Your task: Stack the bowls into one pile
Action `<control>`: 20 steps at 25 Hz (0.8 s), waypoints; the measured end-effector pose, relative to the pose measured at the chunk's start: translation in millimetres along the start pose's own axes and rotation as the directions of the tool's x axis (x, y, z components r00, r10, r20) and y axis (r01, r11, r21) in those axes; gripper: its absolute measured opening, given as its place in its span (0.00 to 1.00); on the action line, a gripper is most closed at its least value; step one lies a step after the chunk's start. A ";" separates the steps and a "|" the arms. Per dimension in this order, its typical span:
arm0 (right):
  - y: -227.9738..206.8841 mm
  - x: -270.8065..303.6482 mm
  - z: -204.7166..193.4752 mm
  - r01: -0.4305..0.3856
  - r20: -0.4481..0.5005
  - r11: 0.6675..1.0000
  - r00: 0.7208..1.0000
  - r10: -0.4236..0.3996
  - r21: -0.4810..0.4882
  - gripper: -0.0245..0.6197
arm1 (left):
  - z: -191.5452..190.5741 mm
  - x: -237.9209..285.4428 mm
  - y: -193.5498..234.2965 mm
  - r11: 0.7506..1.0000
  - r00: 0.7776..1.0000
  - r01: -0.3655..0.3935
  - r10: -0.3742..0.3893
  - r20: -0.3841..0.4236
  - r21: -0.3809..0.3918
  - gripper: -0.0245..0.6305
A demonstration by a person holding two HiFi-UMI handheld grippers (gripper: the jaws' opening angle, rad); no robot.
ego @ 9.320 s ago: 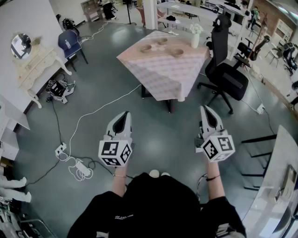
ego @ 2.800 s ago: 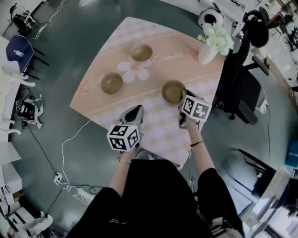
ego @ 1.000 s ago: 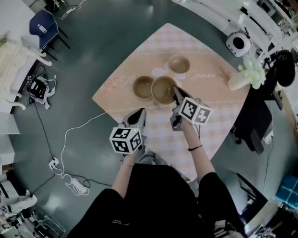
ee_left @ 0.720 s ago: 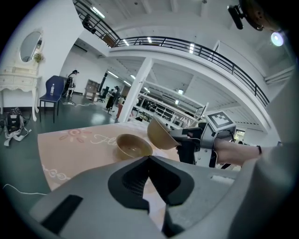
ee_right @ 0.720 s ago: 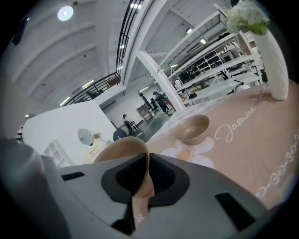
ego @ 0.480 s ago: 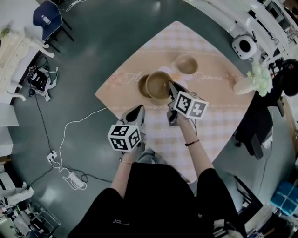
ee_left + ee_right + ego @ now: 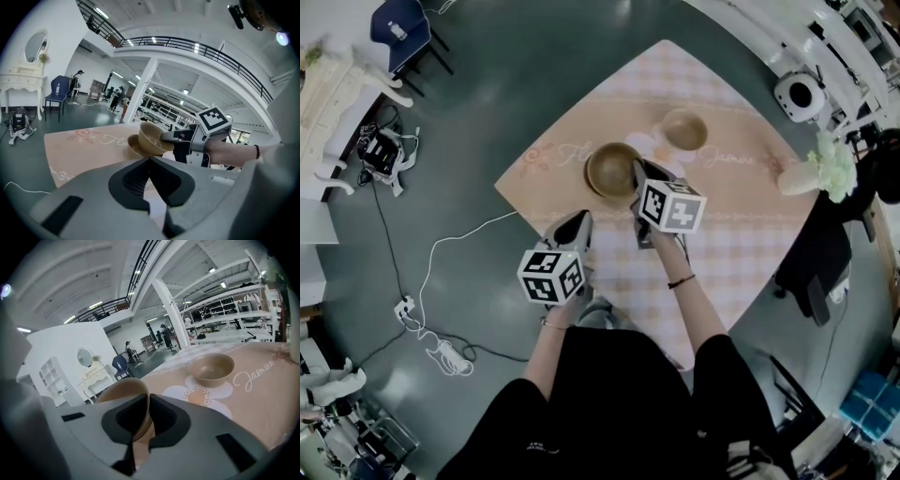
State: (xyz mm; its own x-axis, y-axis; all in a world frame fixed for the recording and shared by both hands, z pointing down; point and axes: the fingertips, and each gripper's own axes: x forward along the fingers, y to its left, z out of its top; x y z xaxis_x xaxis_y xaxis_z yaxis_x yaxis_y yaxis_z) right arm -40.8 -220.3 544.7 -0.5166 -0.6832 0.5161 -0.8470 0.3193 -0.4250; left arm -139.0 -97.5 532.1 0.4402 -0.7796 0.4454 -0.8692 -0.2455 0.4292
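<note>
The right claw (image 7: 637,176) pinches a tan bowl (image 7: 612,169) by one edge of its rim, tilted above a second bowl (image 7: 131,144) on the pink bench (image 7: 741,225). A third bowl (image 7: 684,129) sits well apart. The left claw (image 7: 575,225) is closed and empty. With so thin and one-sided a grip, the bowl may slip, or land crooked and shove its mate.

Our L gripper (image 7: 576,221) sits close in front of us, jaws together, nothing btwn them. R arm reaches fwd, R gripper (image 7: 639,172) tilted down, jaws pinched on a bowl (image 7: 609,169) rim.
</note>
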 end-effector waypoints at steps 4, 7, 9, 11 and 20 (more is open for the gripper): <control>3.2 5.8 -1.6 0.022 -0.015 0.999 1.000 -0.023 -0.043 0.05 | -1.9 -0.5 1.6 1.000 1.000 -0.003 0.003 -0.004 -0.005 0.03; 4.6 13.5 -12.0 0.027 -0.043 0.996 0.999 -0.031 -0.086 0.06 | -3.9 -1.1 2.5 1.000 1.000 -0.004 0.004 -0.006 -0.010 0.03; 6.7 16.0 -13.0 0.035 -0.045 0.993 0.998 -0.040 -0.113 0.06 | -4.4 -1.9 3.4 1.000 1.000 -0.004 0.004 -0.006 -0.012 0.03; 8.8 17.3 -11.3 0.044 -0.039 0.989 0.998 -0.050 -0.140 0.06 | -4.7 -2.6 4.7 1.000 1.000 -0.005 0.005 -0.006 -0.014 0.03; 7.6 21.7 -14.0 0.081 -0.034 0.965 0.995 -0.093 -0.251 0.06 | -7.0 -2.6 6.7 1.000 1.000 -0.009 0.009 -0.005 -0.022 0.03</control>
State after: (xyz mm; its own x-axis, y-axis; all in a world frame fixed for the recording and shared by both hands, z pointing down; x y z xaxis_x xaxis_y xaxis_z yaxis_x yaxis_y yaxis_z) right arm -60.2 -223.5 563.1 -0.4399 -0.6871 0.5782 -0.8904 0.4173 -0.1816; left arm -144.4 -93.1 539.4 0.4335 -0.7790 0.4531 -0.8681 -0.2260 0.4420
